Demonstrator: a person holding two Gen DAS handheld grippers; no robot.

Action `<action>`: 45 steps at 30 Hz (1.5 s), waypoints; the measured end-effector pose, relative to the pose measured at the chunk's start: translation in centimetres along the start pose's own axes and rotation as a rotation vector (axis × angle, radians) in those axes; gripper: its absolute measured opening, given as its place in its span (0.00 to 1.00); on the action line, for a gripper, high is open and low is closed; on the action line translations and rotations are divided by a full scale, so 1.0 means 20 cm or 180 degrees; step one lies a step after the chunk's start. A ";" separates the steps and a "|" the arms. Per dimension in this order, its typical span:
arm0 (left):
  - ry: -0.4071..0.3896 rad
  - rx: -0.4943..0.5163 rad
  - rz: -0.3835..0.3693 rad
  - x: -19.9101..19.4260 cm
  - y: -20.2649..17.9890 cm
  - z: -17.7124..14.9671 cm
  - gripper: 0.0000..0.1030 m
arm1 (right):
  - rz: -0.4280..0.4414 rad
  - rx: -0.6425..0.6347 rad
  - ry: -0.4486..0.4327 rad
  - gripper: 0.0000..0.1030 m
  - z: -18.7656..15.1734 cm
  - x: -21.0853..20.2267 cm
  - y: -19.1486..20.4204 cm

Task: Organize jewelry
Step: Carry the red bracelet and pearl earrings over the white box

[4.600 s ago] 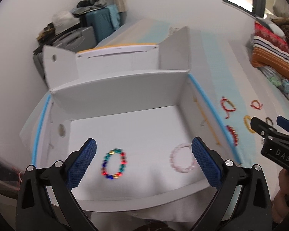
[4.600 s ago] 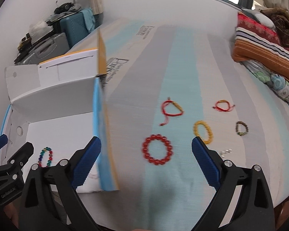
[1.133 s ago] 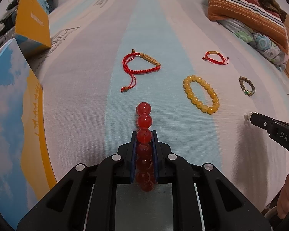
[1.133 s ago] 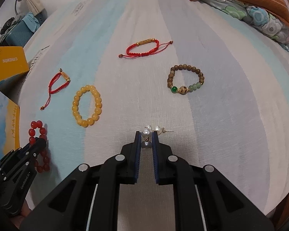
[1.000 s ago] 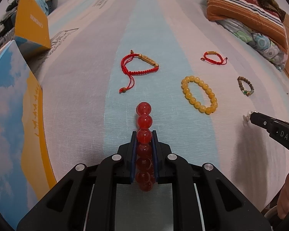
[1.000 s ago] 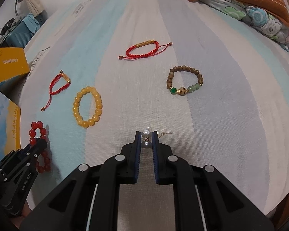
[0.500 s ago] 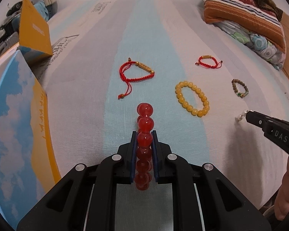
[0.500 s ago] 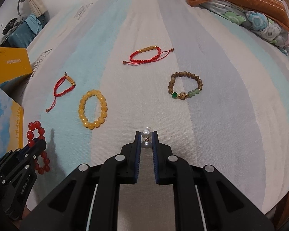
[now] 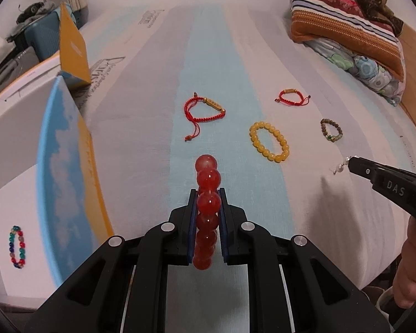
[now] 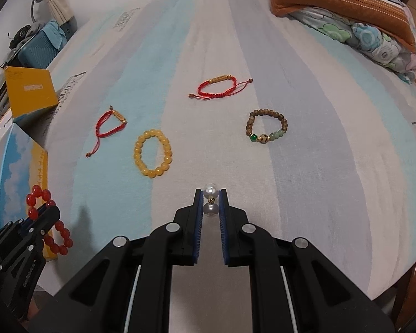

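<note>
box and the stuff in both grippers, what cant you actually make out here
- White box, left wrist view: the raised sky-print flap and the frame edge hide most of its inside; only the multicolour bracelet shows.
- Red bead bracelet, left wrist view: seen edge-on in the shut left gripper, lower loop hidden.
- Pearl piece in the right gripper: too small to identify.

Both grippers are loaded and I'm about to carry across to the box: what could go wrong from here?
The pearl earring sits at the very tips of the right gripper, so a jolt could drop it. The red bead bracelet dangles below the left gripper and might snag the box flap.
</note>
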State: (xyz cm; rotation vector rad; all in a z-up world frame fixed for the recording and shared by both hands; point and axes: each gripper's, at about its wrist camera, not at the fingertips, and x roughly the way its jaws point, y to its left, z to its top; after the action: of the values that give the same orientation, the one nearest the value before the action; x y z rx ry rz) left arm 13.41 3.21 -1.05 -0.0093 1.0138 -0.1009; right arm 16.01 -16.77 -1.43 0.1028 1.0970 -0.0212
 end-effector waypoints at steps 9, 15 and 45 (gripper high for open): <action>-0.0110 -0.0006 -0.0041 -0.16 0.00 0.01 0.13 | -0.0019 -0.0047 -0.0065 0.10 -0.03 -0.12 0.06; -0.0185 0.0007 -0.0046 -0.25 0.00 0.02 0.13 | -0.0035 -0.0096 -0.0144 0.10 -0.03 -0.22 0.09; -0.0531 -0.0246 0.0098 -0.64 0.37 0.00 0.13 | 0.0229 -0.0391 -0.0475 0.10 -0.04 -0.54 0.58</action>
State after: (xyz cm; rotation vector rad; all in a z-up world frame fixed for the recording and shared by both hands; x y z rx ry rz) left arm 7.27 11.76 9.47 -0.0714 0.8504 -0.0321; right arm 11.23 -5.48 8.61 0.0298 0.9425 0.1015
